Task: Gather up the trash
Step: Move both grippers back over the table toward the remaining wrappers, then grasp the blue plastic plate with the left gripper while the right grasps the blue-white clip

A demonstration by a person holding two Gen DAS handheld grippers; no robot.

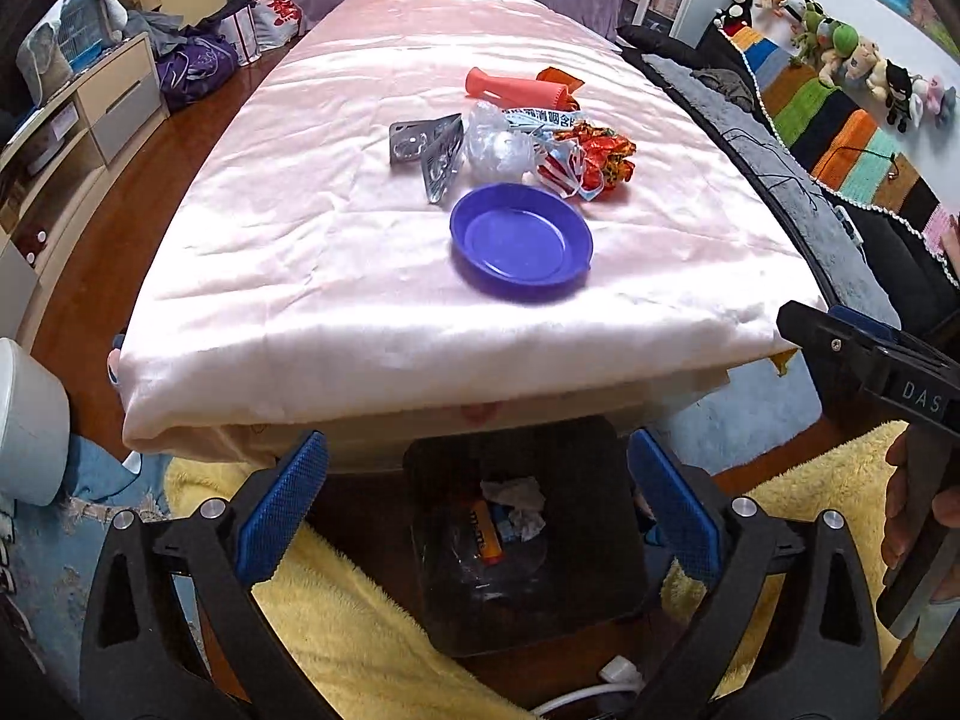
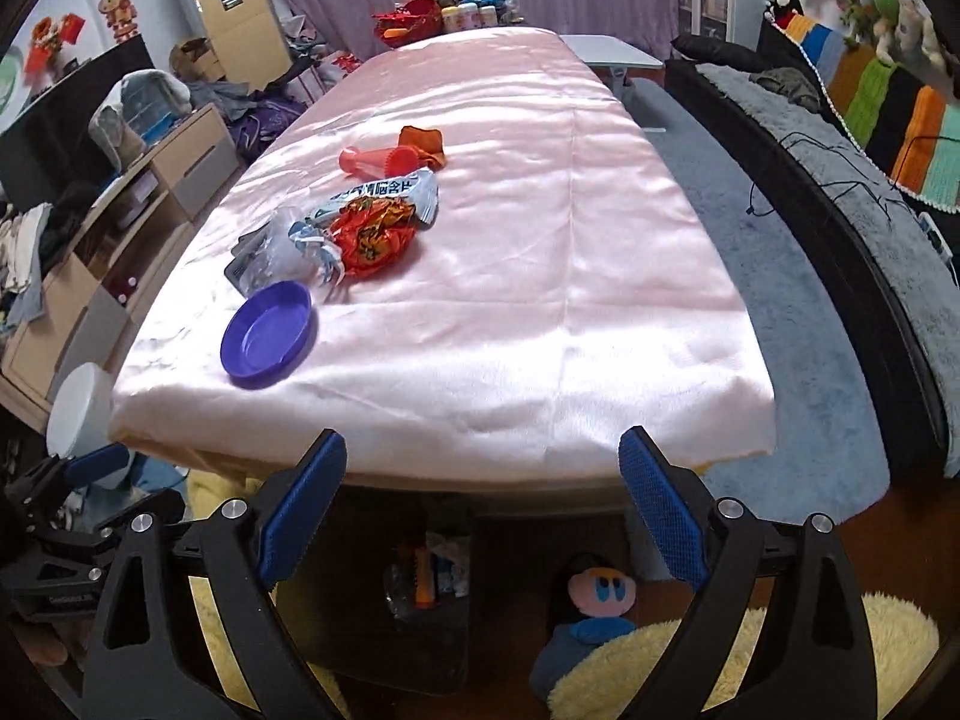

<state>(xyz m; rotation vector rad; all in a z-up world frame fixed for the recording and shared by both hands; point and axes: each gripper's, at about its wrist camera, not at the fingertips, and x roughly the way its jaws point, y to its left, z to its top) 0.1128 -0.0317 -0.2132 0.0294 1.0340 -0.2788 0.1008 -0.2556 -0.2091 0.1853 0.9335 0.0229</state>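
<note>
The trash pile point(image 1: 510, 132) lies in the upper middle of the left wrist view, on the pink cloth point(image 1: 300, 210) that covers the long table. We see in it a grey blister pack point(image 1: 429, 147), a crumpled clear plastic piece point(image 1: 498, 147), a white and blue wrapper point(image 1: 540, 120), an orange-red foil wrapper point(image 1: 606, 159), and behind them a salmon-coloured tube point(image 1: 516, 90). These pieces touch or overlap each other. Just below the pile, near it but apart, stands an empty blue dish point(image 1: 521, 243); whether it counts as trash we cannot tell.

At the bottom middle of the same view, under the table edge, a black bin point(image 1: 528, 540) stands on the floor. Some trash is already inside: crumpled white paper point(image 1: 516, 501), an orange packet point(image 1: 489, 534) and clear plastic. So we judge that one part of the task is done, and the bigger part, the whole pile on the cloth, is left.

The left gripper point(image 1: 474, 504) has its blue pads wide apart, with nothing between them; it hangs over the bin. The right gripper point(image 2: 480, 510) is also wide apart and empty, and it looks at the near table edge; in its view the pile is at the middle left and the bin is low in the frame.

For the next pick we think both hands must reach forward over the cloth to the pile.
</note>
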